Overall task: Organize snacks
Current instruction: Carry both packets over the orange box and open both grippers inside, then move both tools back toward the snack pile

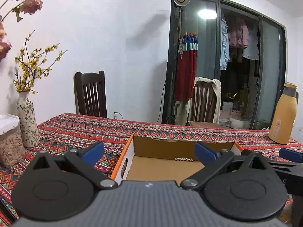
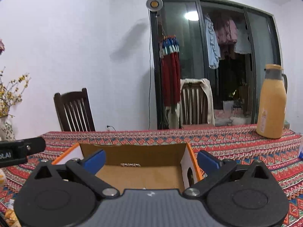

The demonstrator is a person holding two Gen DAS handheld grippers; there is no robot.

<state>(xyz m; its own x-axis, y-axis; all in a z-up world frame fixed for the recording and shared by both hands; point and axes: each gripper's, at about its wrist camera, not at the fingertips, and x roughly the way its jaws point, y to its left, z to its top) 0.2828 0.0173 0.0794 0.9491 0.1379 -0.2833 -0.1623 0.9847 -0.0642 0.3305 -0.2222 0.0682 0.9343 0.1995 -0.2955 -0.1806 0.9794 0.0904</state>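
Cardboard box (image 1: 170, 162) sits mid-counter (image 1: 85, 130), holding just 1 small snack (image 1: 183, 159) by its far wall. Left gripper (image 1: 149, 151) & right gripper (image 2: 150, 158) hover over it, jaws spread, empty. Most sorting looks left.

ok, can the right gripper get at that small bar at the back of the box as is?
Probably yes. The cardboard box is open-topped, the right gripper is open and points into it, and nothing lies between it and the small bar by the far wall. The right box wall sits close to one finger.
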